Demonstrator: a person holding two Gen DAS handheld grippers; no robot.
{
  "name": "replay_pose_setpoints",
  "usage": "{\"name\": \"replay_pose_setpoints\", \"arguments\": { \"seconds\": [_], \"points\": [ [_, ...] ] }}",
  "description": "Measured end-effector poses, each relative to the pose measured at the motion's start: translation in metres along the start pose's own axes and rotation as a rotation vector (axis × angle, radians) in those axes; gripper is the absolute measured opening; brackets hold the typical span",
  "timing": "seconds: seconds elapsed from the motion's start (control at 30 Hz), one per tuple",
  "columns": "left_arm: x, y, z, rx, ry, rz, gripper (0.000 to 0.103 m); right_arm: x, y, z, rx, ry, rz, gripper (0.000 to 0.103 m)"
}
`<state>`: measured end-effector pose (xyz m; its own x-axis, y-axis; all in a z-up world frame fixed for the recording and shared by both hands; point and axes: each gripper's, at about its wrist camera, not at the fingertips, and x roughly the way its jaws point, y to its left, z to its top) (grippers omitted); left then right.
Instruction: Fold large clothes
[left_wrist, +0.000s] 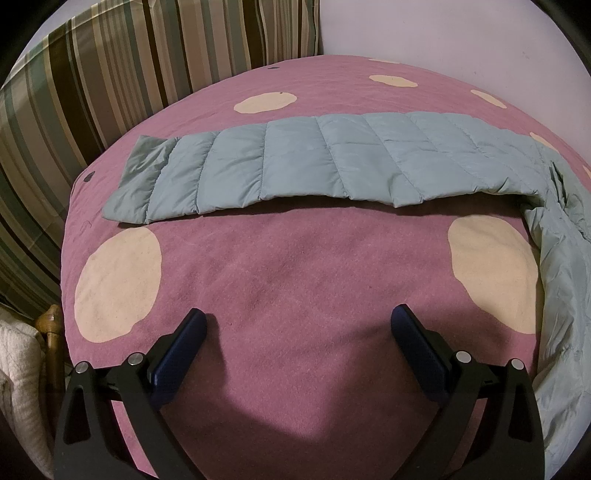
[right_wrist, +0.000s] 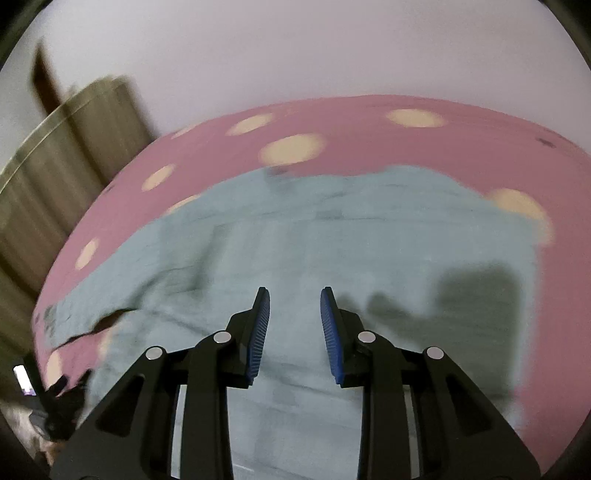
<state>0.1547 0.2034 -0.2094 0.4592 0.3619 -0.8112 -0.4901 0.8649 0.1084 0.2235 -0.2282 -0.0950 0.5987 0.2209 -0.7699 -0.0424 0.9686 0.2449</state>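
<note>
Pale blue quilted jacket (left_wrist: 317, 166) lies spread on a pink spotted bed (left_wrist: 295, 266), both left tongs (left_wrist: 298, 332) and right tongs (right_wrist: 295, 314) spread apart, pinching nothing.

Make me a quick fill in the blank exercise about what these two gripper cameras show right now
1. The quilted jacket is pale ____ in colour.
2. The bedspread is pink with cream ____.
3. Nothing sits between the pads of the left gripper; its jaws stand ____.
4. The right gripper hangs over the ____.

Missing words: blue; dots; open; jacket
</note>
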Motion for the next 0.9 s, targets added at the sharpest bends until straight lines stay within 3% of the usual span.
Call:
{"name": "replay_pose_setpoints", "arguments": {
  "seconds": [0.07, 0.1, 0.2, 0.33, 0.47, 0.6, 0.73, 0.9],
  "points": [
    [0.000, 0.000, 0.000, 0.000, 0.000, 0.000, 0.099, -0.008, -0.043, -0.006, 0.067, -0.005, -0.059, 0.024],
    [0.000, 0.000, 0.000, 0.001, 0.000, 0.001, 0.099, -0.008, -0.065, -0.011, 0.109, 0.010, -0.077, 0.017],
    [0.000, 0.000, 0.000, 0.001, 0.000, 0.001, 0.099, 0.002, -0.109, -0.028, 0.189, 0.039, -0.100, 0.015],
    [0.000, 0.000, 0.000, 0.003, 0.000, 0.004, 0.099, 0.029, -0.126, -0.049, 0.228, 0.103, -0.064, 0.014],
    [0.000, 0.000, 0.000, 0.005, -0.001, 0.007, 0.099, 0.040, -0.128, -0.050, 0.221, 0.126, -0.043, 0.013],
    [0.000, 0.000, 0.000, 0.006, 0.000, 0.007, 0.099, 0.011, -0.123, -0.024, 0.181, 0.048, -0.075, 0.013],
    [0.000, 0.000, 0.000, 0.003, 0.000, 0.004, 0.099, 0.013, -0.137, 0.010, 0.188, -0.014, -0.122, 0.015],
    [0.000, 0.000, 0.000, 0.005, -0.001, 0.006, 0.099, 0.058, -0.159, 0.022, 0.223, 0.049, -0.161, 0.015]
  ]
}}
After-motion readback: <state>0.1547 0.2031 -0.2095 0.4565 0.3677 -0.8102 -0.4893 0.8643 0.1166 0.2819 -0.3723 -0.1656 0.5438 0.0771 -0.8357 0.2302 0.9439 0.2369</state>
